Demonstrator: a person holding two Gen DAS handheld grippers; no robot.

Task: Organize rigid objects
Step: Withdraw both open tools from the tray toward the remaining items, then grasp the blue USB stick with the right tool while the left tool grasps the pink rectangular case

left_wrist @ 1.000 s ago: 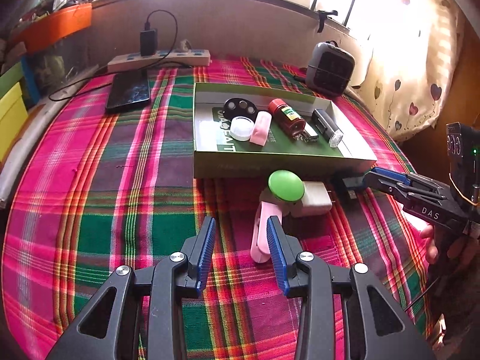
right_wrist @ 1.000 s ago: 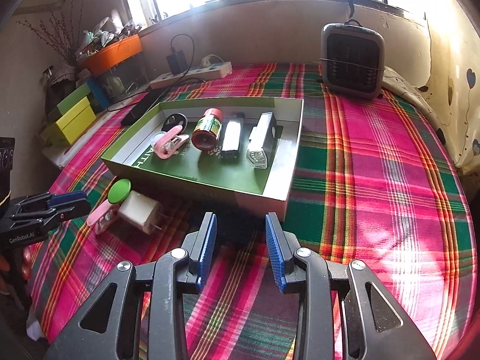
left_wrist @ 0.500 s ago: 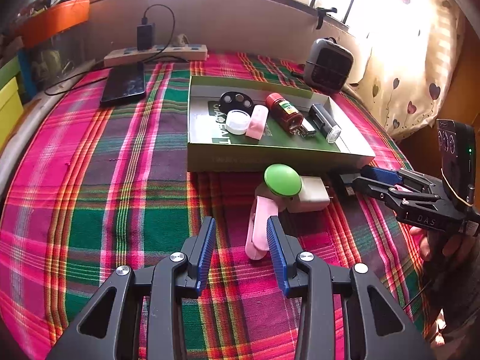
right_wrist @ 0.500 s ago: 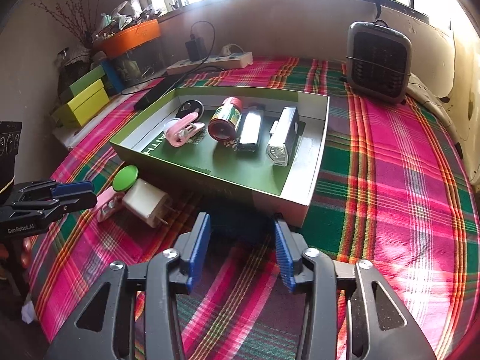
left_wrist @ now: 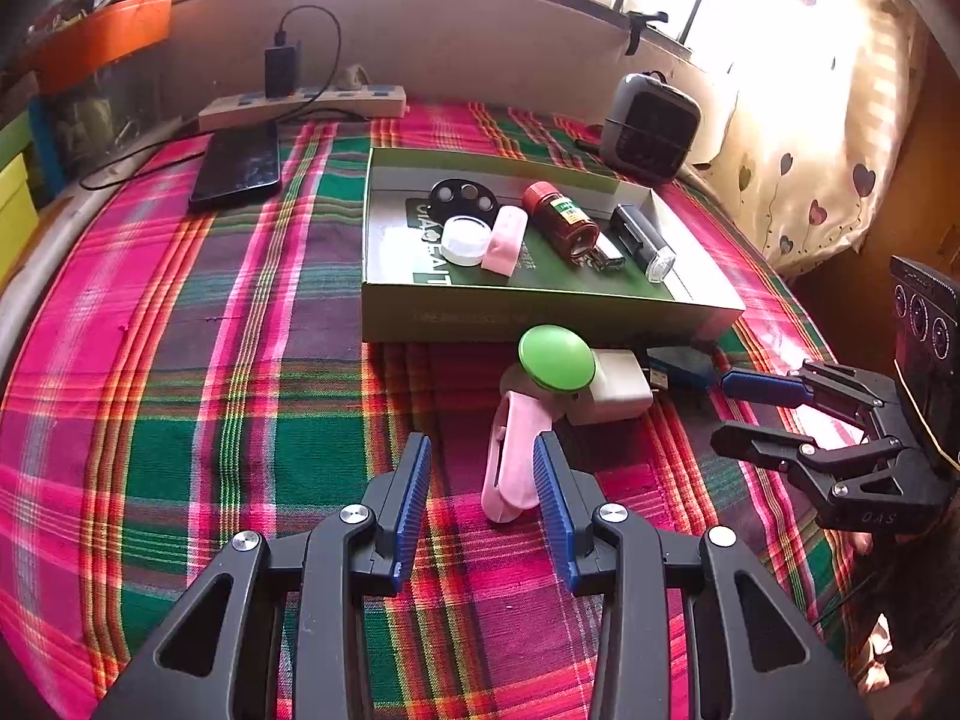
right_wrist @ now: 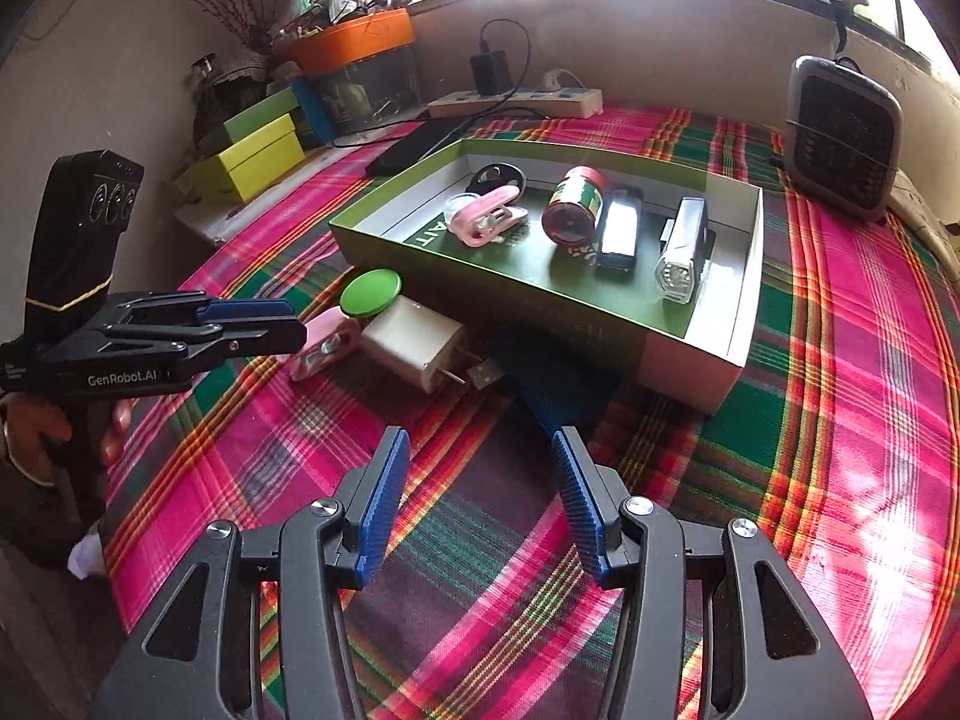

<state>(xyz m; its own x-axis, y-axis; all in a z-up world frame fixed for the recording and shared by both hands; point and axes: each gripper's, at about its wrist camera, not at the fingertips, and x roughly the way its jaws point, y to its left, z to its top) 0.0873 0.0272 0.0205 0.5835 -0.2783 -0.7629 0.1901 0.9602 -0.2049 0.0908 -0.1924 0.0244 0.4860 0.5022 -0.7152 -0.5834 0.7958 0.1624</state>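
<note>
since a second ago the right gripper spread wider, now empty, aimed at the dark blue usb drive touching the box. left gripper part-open, empty. light, stiff, slick: pinch its long sides.

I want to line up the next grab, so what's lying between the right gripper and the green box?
In the right wrist view, a dark blue USB stick lies on the plaid cloth between the open right gripper and the green box.
</note>
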